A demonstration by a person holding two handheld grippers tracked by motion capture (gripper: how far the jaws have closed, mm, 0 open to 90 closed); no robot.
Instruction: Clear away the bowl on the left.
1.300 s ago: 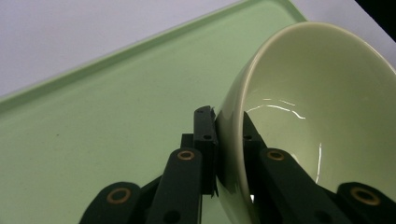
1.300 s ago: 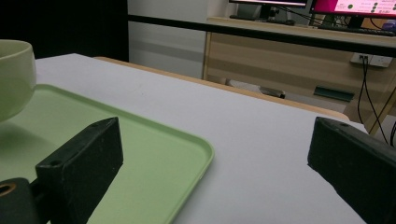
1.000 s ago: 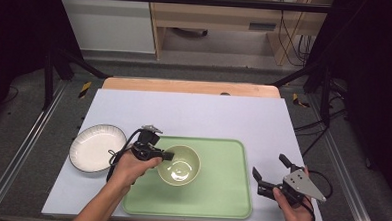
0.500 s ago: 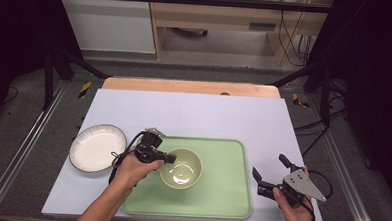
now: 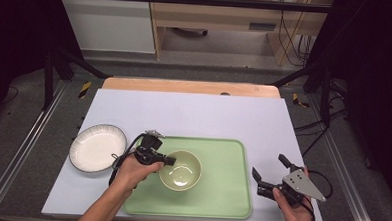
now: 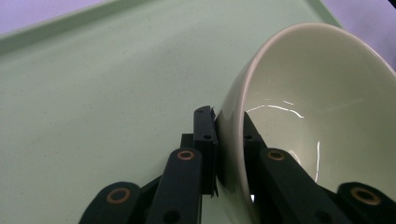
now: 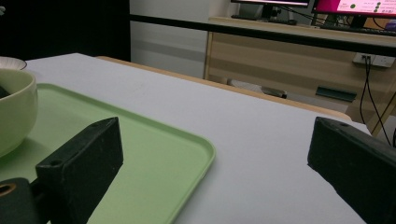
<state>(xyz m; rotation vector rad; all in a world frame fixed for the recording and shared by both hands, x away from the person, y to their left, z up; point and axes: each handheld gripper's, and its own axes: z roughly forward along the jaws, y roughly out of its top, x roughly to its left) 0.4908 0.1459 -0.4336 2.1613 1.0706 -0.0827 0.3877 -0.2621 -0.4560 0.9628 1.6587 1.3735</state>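
Barely shifted since a second ago: left tool (image 5: 168,161) same spot, pinching the near rim of the pale green ceramic bowl (image 5: 180,170), one jaw inside, one outside. Bowl sitting on the light green plastic tray (image 5: 220,191). Right tool (image 5: 271,174) spread wide, gripping nothing, off the tray's right edge. White round plate (image 5: 97,147) left of the tray. Pale lilac worktop (image 5: 199,115), wooden desk behind.

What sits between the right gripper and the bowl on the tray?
Nothing visible: bare green tray lies between the open right gripper and the pale green bowl, whose rim the left gripper clamps on the far side.
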